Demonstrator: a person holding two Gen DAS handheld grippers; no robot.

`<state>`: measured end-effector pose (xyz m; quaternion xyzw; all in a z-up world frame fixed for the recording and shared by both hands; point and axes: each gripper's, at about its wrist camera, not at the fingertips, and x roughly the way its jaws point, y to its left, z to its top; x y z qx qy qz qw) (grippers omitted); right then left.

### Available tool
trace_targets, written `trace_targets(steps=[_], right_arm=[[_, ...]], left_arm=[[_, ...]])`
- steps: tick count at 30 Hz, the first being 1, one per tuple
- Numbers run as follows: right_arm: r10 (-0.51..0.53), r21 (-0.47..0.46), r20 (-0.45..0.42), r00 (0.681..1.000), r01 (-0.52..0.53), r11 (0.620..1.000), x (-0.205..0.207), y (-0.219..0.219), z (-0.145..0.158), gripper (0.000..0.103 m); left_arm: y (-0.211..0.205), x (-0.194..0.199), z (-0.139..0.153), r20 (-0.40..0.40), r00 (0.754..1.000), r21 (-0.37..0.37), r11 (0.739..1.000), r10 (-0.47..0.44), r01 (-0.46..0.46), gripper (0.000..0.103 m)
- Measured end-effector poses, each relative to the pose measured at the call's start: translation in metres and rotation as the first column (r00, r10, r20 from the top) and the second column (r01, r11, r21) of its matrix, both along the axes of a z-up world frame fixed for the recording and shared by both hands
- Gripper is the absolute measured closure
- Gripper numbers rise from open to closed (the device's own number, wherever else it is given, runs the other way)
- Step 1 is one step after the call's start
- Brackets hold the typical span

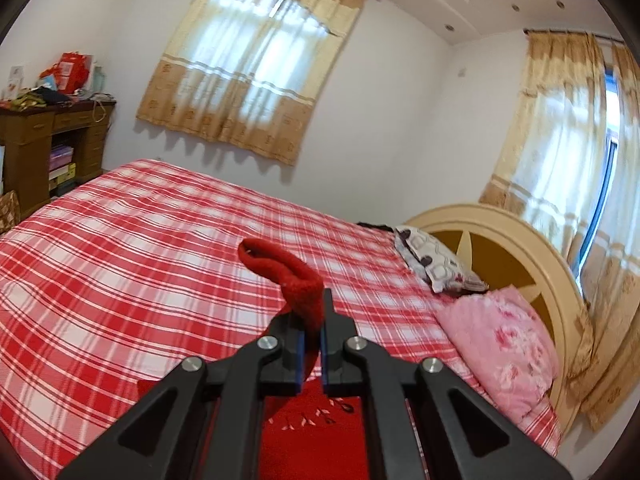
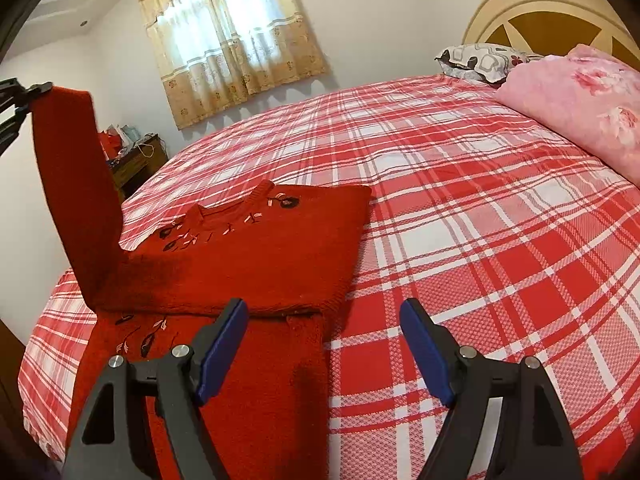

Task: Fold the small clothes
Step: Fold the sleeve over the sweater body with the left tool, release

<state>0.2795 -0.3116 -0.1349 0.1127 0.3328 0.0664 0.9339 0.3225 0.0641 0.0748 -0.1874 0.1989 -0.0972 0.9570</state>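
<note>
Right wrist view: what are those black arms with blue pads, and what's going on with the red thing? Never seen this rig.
They are handheld two-finger grippers, one in each of a person's hands, each with a fisheye camera looking along its fingers. The right gripper is open and empty above the plaid bed. A red sweater lies partly folded there. The left gripper is shut on the sweater's sleeve, lifting it off the bed; its own camera shows the pinched cuff up close. Two pillows lie by the headboard.

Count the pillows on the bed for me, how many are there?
2. A grey patterned pillow lies by the headboard, and a pink flowery pillow lies next to it, nearer the camera. More could be hidden behind them.
</note>
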Motion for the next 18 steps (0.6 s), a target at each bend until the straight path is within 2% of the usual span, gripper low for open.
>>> trace_targets(steps=[5,9,15,18], right_arm=[[-0.020,0.022,-0.006,1.000,0.020,1.000,0.001,-0.005,-0.003,0.024],[-0.028,0.037,-0.015,0.999,0.029,0.999,0.002,-0.008,-0.006,0.024],[-0.026,0.050,-0.042,0.999,0.028,0.998,0.006,-0.009,-0.013,0.024],[-0.023,0.060,-0.048,0.999,0.026,0.998,0.007,-0.011,-0.015,0.024]], left_arm=[[-0.047,0.004,-0.033,-0.037,0.999,0.050,0.998,-0.038,0.040,0.098],[-0.094,0.010,-0.068,-0.081,0.995,0.152,0.986,-0.059,0.071,0.098],[-0.156,0.015,-0.120,-0.159,0.983,0.318,0.937,-0.096,0.144,0.098],[-0.175,0.018,-0.136,-0.187,0.975,0.357,0.917,-0.118,0.180,0.097]])
